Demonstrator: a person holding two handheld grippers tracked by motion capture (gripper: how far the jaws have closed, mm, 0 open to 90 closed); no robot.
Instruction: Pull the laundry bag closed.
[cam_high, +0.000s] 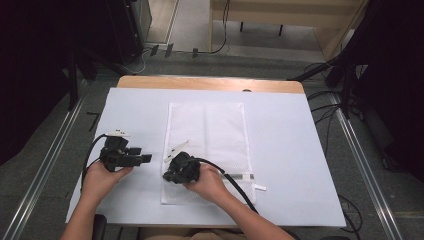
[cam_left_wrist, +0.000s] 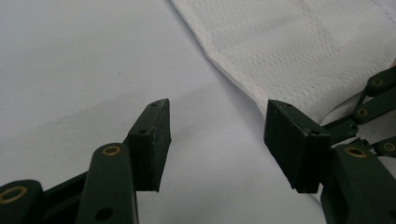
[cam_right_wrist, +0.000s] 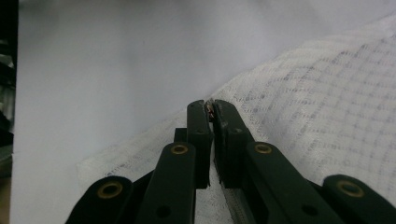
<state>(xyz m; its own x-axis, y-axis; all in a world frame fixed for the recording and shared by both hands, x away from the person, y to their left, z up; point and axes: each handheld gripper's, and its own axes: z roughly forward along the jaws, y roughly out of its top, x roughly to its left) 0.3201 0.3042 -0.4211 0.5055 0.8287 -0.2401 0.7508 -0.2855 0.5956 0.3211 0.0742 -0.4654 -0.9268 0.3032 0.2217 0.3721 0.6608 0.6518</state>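
A white mesh bag (cam_high: 207, 135) lies flat in the middle of the white-covered table, its zipper (cam_high: 240, 176) running along the near edge. My right gripper (cam_high: 169, 175) rests on the bag's near left corner. In the right gripper view it (cam_right_wrist: 212, 109) is shut, with a small metallic piece, seemingly the zipper pull (cam_right_wrist: 210, 108), pinched between its tips. My left gripper (cam_high: 146, 158) sits just left of the bag and points toward it. Its jaws stand open (cam_left_wrist: 215, 126) over bare table, with the bag's edge (cam_left_wrist: 243, 88) just beyond them.
The white sheet (cam_high: 295, 150) covers most of the wooden table (cam_high: 210, 83). Cables (cam_high: 325, 107) trail over the floor at the right. Metal rails (cam_high: 50, 160) run along both sides, and dark equipment (cam_high: 125, 30) stands at the back left.
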